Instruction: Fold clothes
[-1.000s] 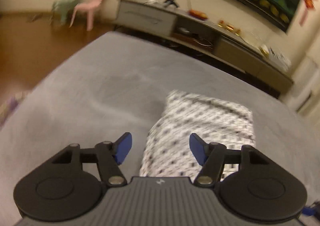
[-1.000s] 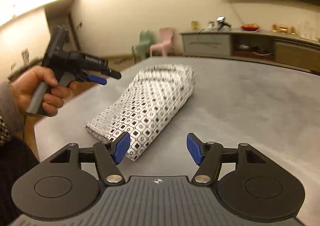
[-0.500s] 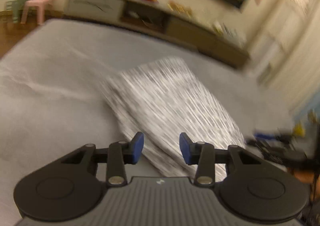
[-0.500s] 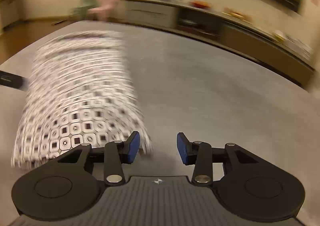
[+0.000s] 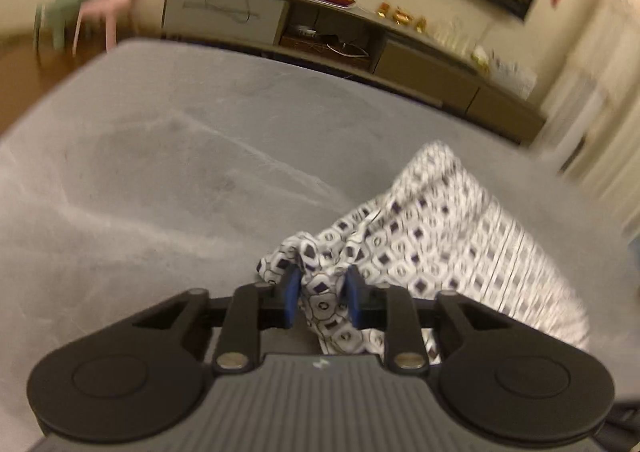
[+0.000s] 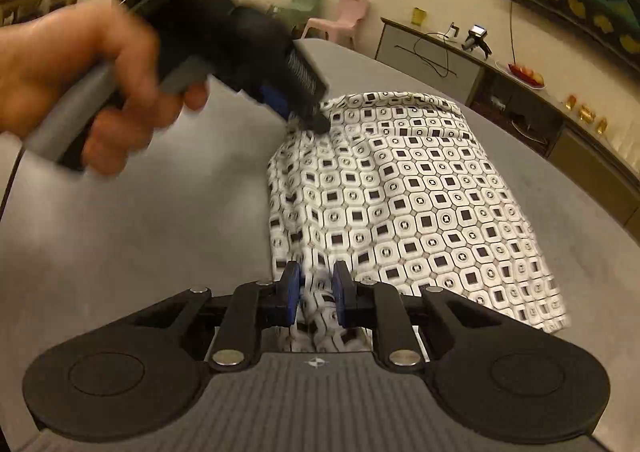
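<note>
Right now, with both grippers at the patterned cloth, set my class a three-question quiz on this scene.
1. True or false: the left gripper is shut on the cloth.
2. What does the right gripper hold? A) a chair B) the cloth's near edge C) nothing
3. Fill in: the cloth lies on a grey ____.

Key: 1 true. 2 B. 3 table. In the right wrist view the left gripper, held by a hand, pinches the cloth's far corner.
</note>
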The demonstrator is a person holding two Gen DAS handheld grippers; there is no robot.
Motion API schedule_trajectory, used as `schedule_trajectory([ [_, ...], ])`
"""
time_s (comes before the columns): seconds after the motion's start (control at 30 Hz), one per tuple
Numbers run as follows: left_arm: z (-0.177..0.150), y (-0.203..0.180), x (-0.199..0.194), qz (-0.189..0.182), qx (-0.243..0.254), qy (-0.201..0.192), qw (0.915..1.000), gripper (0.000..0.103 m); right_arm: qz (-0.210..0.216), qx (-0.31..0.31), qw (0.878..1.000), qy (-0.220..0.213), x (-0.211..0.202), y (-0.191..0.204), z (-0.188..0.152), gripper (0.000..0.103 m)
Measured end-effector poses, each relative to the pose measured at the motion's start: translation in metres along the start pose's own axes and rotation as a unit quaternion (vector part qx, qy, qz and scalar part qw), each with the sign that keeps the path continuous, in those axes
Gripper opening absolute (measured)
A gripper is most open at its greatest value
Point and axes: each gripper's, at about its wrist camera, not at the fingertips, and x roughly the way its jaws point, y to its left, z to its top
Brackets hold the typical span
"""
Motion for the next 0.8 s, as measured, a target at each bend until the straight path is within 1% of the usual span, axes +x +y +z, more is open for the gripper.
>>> schedule_trajectory([
  [0.07, 0.004, 0.015, 0.003, -0.026, -0.035, 0.007, 0.999, 0.02, 0.008, 0.01, 1.0, 0.005, -0.001, -0.006, -0.001, 0.019],
  [0.13, 0.003, 0.023, 0.002, -0.039, -0.053, 0.009, 0.9978, 0.02, 0.01, 0.011, 1.0, 0.007, -0.005, -0.007, -0.009, 0.019],
  [0.23, 0.002, 0.024, 0.0, -0.05, -0.061, 0.013, 0.9968, 0.021, 0.004, 0.003, 1.0, 0.01, -0.016, -0.007, -0.021, 0.019],
  [0.27, 0.002, 0.023, -0.001, -0.055, -0.062, 0.016, 0.9964, 0.023, 0.001, 0.0, 1.0, 0.011, -0.021, -0.008, -0.025, 0.019],
  [0.3, 0.001, 0.021, -0.003, -0.054, -0.056, 0.016, 0.9968, 0.023, -0.005, 0.0, 1.0, 0.016, -0.018, -0.011, -0.023, 0.019],
  [0.37, -0.002, 0.014, -0.009, -0.034, -0.029, 0.01, 0.9989, 0.027, -0.024, 0.009, 0.999, 0.027, -0.016, -0.024, -0.025, 0.019],
  [0.4, -0.004, 0.011, -0.013, -0.024, -0.015, 0.007, 0.9996, 0.029, -0.043, 0.012, 0.999, 0.029, -0.019, -0.029, -0.027, 0.019],
  [0.43, -0.005, 0.007, -0.016, -0.014, -0.001, 0.004, 0.9999, 0.035, -0.056, 0.007, 0.998, 0.019, -0.025, -0.029, -0.028, 0.019],
  [0.47, -0.007, 0.004, -0.02, -0.004, 0.012, 0.001, 0.9999, 0.044, -0.069, 0.003, 0.998, 0.009, -0.032, -0.029, -0.029, 0.019],
  [0.53, -0.01, -0.003, -0.027, 0.015, 0.04, -0.004, 0.9991, 0.048, -0.056, -0.011, 0.998, -0.008, -0.044, -0.018, -0.028, 0.019],
  [0.6, -0.013, -0.01, -0.034, 0.035, 0.067, -0.01, 0.9971, 0.048, -0.038, -0.03, 0.999, -0.01, -0.046, -0.004, -0.027, 0.019],
  [0.67, -0.016, -0.017, -0.041, 0.055, 0.095, -0.016, 0.9938, 0.043, -0.025, -0.027, 0.999, -0.001, -0.038, 0.003, -0.028, 0.019],
  [0.7, -0.017, -0.019, -0.041, 0.06, 0.107, -0.017, 0.9923, 0.043, -0.023, -0.02, 1.0, 0.006, -0.033, 0.004, -0.029, 0.019],
  [0.77, -0.018, -0.022, -0.032, 0.058, 0.125, -0.015, 0.9904, 0.044, -0.016, 0.009, 1.0, 0.013, -0.026, 0.0, -0.03, 0.019],
  [0.8, -0.018, -0.023, -0.028, 0.057, 0.134, -0.015, 0.9892, 0.044, -0.018, 0.027, 0.999, 0.015, -0.025, -0.004, -0.031, 0.023],
])
